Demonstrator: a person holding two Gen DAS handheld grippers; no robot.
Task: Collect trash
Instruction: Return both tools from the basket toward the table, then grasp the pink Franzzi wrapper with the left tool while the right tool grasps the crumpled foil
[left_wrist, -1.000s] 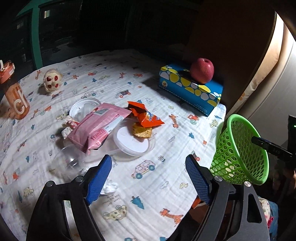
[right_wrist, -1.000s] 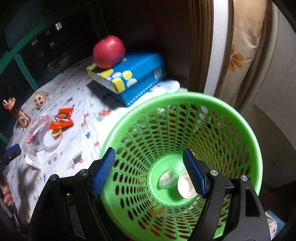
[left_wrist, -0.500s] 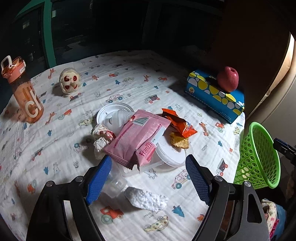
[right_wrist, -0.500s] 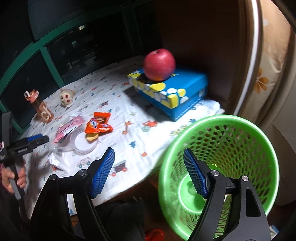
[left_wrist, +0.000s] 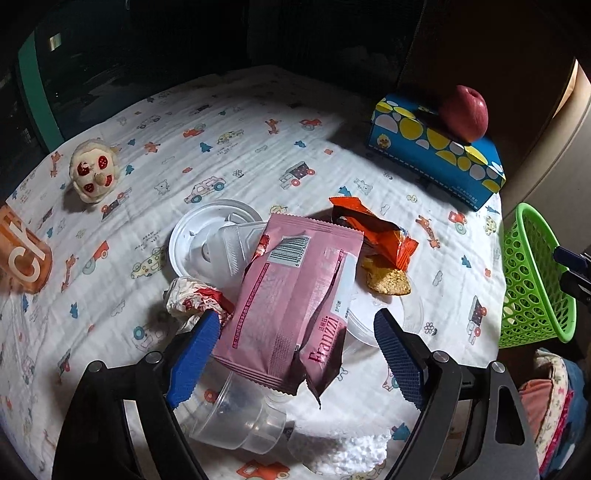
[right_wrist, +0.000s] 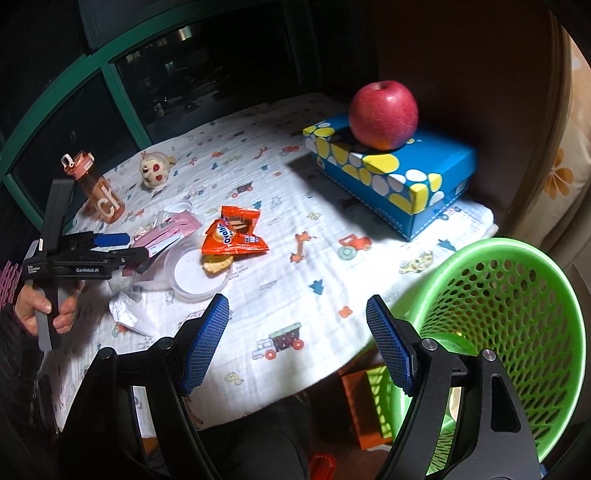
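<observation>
Cartoon-print tablecloth (left_wrist: 258, 155) under wrappers (left_wrist: 295, 306), lids (left_wrist: 199, 236), tissue box (left_wrist: 436, 151), bottle (right_wrist: 96, 192).

The left hand-held gripper (left_wrist: 291, 354) stands wide open straddling the pink wrapper (left_wrist: 295, 299); a clear cup (left_wrist: 236, 417) crowds beneath. At two o'clock, bare surface (right_wrist: 295, 291) runs to the green basket (right_wrist: 517, 295). The blue box (right_wrist: 399, 177) and apple (right_wrist: 383, 110) block twelve o'clock.

left gripper (left_wrist: 291, 354) agape, right gripper (right_wrist: 295, 343) agape

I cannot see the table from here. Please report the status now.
Left gripper open, straddling the pink wrapper. Right gripper open, empty, beside green basket. Nothing blocking.
</observation>
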